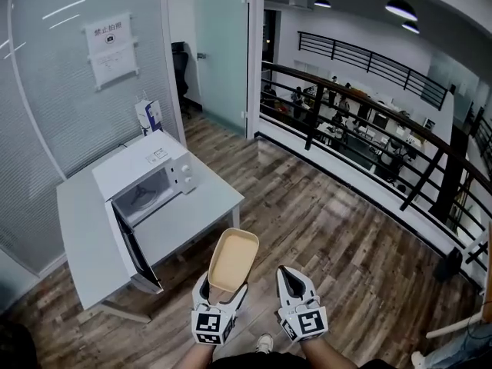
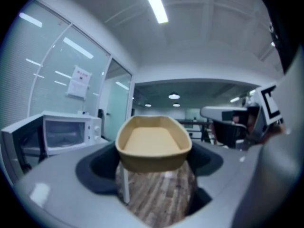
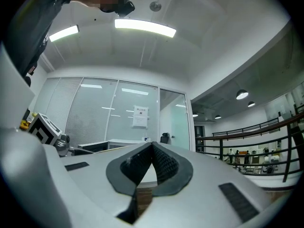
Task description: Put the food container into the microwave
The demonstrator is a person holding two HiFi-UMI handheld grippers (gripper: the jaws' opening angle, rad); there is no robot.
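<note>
- Left hand-held gripper (image 1: 224, 287): jaws set wide and clamped on the near end of the container (image 1: 233, 260). The rest of the container sticks out ahead of the jaws.
- Container: tan, oblong, open top up, roughly level. It looks empty in the left gripper view. It is carried in the air over the wood floor (image 1: 323, 229), clear of any support.
- Right hand-held gripper (image 1: 290, 277): jaws closed, pads meeting at the tips, nothing between them. It rides just right of the left one.
- Microwave (image 1: 146, 179): white, on the white bench (image 1: 196, 214), far left of the container and well apart from it.
- Door (image 1: 138, 252): swung open toward the near side. The cavity (image 1: 142, 198) is in view and looks free of other items.
- Done, as judged from the frames: the container is picked up and the door is open.
- Left to do: close the gap to the bench, line the container up with the opening, slide it in, set it down and release.
- Closing the door may follow; the task sentence does not ask for it.
- Estimate: early to middle, in the carry phase, with no placement begun.
- Risk noted: the grip is at one end only, so the far end could dip or catch the door edge on entry.
</note>
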